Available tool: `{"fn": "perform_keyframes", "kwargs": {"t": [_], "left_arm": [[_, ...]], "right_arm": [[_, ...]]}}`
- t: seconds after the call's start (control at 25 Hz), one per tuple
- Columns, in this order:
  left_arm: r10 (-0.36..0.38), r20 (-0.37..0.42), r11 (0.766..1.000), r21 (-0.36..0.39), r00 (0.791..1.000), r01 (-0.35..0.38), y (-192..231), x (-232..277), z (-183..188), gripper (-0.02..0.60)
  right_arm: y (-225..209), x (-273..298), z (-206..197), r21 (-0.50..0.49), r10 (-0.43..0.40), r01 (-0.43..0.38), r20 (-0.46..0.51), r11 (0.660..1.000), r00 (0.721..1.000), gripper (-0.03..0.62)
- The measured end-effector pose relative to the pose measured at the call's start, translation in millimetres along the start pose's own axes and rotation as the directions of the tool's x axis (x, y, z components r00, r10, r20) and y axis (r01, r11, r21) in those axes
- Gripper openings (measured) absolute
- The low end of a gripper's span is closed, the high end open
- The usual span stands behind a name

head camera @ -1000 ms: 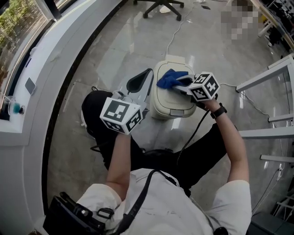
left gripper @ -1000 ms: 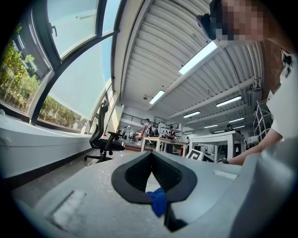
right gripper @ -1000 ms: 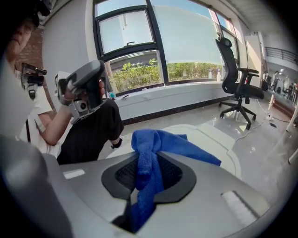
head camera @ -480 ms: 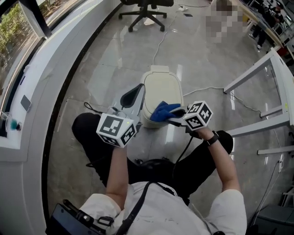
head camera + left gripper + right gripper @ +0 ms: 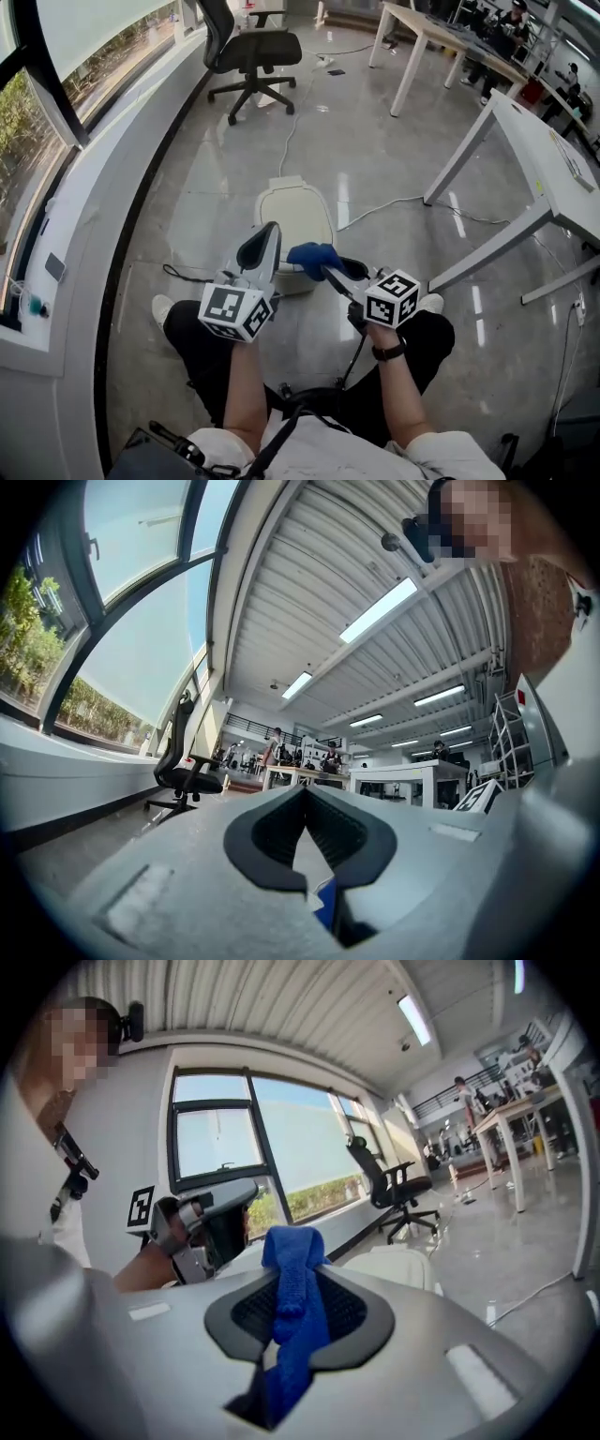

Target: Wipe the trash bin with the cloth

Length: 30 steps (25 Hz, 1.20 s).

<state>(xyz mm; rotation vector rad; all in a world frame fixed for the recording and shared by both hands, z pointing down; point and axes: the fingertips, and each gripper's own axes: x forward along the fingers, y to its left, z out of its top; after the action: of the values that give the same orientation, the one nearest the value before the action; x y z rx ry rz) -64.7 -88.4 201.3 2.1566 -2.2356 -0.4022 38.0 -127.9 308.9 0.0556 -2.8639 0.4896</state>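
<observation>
The cream trash bin (image 5: 292, 217) stands on the grey floor with its lid down. My right gripper (image 5: 328, 269) is shut on the blue cloth (image 5: 312, 255), which it holds just above the bin's near right edge. In the right gripper view the cloth (image 5: 294, 1274) hangs between the pads, with the bin (image 5: 398, 1265) beyond it. My left gripper (image 5: 263, 246) hovers at the bin's near left side, shut with nothing in it. In the left gripper view, my left gripper (image 5: 306, 803) has its pads together, and a sliver of blue shows through the slit below them.
A black office chair (image 5: 251, 52) stands farther back on the floor. White tables (image 5: 534, 141) fill the right side. A white cable (image 5: 394, 202) runs across the floor behind the bin. A curved window ledge (image 5: 84, 234) lines the left. The person's black-clad legs are just below the grippers.
The cloth has come off the bin's lid and back toward the person in the right gripper. Both grippers have drawn nearer the body, and the head view has tilted up.
</observation>
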Motion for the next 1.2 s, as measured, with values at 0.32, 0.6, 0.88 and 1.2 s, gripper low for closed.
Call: {"fn": "perform_keyframes", "kwargs": {"t": [0.32,0.6,0.88,1.2], "left_arm": [[-0.082,-0.031,0.996,0.039,0.996,0.084,-76.7,-70.2,-7.4,0.000],[-0.120,-0.057,0.992,0.040,0.991,0.122,-134.4,-170.7,-9.5,0.000],[-0.085,-0.055,0.990,0.108,0.995,0.090,-192.2,-236.6,9.1,0.000],[-0.085,-0.072,0.992,0.092,0.994,0.091,-219.4,-297.7,13.7,0.000]], "right_arm": [[62.0,-84.5,-10.4,-0.027,-0.247,0.262,0.252,0.965,0.936,0.067],[160.5,-148.1,-37.5,-0.064,-0.361,0.406,0.347,0.912,0.866,0.067],[211.9,-223.8,-53.1,-0.058,-0.473,0.532,0.384,0.845,0.793,0.067],[270.0,-251.7,-80.7,-0.046,-0.490,0.547,0.387,0.836,0.781,0.067]]}}
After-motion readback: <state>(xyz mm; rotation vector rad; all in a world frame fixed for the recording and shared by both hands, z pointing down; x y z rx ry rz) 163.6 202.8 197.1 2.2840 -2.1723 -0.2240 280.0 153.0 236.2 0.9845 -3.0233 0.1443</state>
